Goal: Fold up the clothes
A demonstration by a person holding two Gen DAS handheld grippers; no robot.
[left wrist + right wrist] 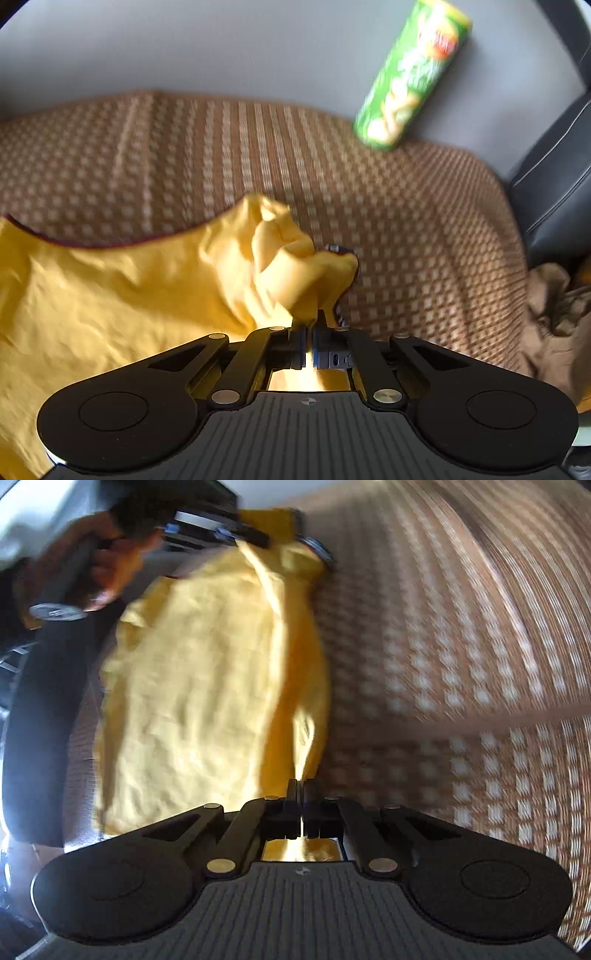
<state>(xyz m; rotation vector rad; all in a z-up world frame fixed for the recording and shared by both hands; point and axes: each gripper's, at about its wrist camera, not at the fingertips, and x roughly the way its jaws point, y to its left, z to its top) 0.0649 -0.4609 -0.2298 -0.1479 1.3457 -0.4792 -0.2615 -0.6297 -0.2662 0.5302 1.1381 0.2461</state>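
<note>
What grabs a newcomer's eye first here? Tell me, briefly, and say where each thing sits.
The bright yellow crumpled garment dominates both views, spread over the brown checked woven cloth and pinched at one end by the left gripper and at the other by the right gripper. Next comes the green cylindrical snack can, lying on its side on the grey surface at the cloth's far right edge.
</note>
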